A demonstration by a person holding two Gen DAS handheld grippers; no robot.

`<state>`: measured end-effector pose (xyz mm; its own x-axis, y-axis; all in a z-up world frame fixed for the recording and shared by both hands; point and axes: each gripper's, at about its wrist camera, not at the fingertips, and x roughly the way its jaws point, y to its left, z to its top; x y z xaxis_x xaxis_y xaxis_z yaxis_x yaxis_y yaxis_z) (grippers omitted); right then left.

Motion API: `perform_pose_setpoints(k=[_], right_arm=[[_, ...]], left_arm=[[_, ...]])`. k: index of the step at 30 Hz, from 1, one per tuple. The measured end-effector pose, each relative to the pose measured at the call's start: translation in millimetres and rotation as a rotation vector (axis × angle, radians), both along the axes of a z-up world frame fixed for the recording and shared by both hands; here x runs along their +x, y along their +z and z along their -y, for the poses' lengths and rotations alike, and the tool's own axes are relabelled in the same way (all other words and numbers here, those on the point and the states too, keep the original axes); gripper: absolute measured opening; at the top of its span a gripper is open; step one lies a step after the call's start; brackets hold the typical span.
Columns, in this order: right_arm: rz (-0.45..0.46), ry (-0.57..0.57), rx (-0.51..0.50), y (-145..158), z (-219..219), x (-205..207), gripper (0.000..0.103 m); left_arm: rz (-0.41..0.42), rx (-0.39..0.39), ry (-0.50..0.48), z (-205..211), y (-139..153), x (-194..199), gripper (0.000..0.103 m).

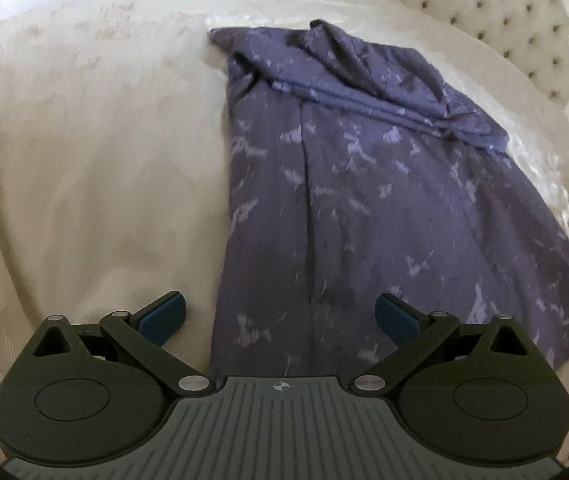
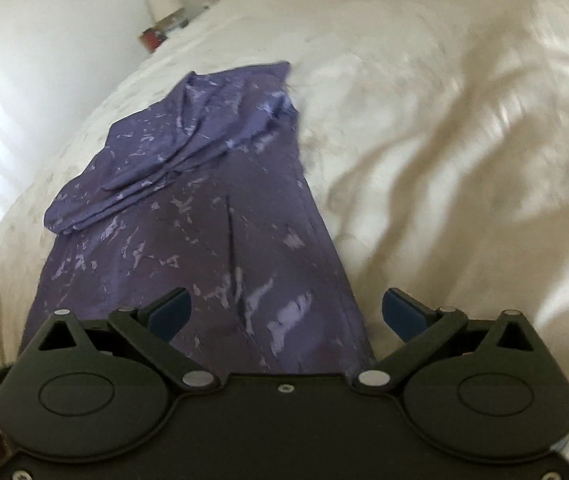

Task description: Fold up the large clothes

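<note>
Now the purple garment (image 1: 324, 208) lies lengthwise on the cream bed (image 1: 96, 160), partly folded. Both the left gripper (image 1: 280, 312) and the right gripper (image 2: 286, 308) are spread wide above its near end, holding nothing.

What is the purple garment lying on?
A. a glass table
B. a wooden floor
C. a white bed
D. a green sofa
C: the garment lies spread on the white bed, with a tufted headboard behind it.
</note>
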<state>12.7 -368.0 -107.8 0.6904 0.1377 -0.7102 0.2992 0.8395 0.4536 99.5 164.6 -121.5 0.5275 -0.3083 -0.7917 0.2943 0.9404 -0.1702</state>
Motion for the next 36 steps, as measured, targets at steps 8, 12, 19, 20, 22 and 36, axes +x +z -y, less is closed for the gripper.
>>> perform_pose_setpoints(k=[8,12,19,20,22,36], right_arm=[[-0.060,0.033,-0.039,-18,-6,2,0.102],[-0.137,0.094,-0.078,-25,-17,13,0.103],[-0.140,0.146,-0.005,-30,-17,10,0.103],[-0.130,0.146,0.015,-30,-15,9,0.103],[-0.109,0.147,0.052,-28,-13,6,0.103],[-0.043,0.136,0.188,-23,-1,-7,0.019]], left_arm=[[-0.019,-0.015,0.001,-5,-19,-12,0.103],[-0.028,-0.018,0.002,-5,-20,-11,0.103],[-0.055,-0.044,-0.001,-7,-20,-13,0.103],[-0.066,-0.049,-0.008,-7,-19,-14,0.103],[-0.090,-0.062,-0.024,-8,-19,-14,0.102],[0.002,-0.145,0.005,-16,3,-32,0.010]])
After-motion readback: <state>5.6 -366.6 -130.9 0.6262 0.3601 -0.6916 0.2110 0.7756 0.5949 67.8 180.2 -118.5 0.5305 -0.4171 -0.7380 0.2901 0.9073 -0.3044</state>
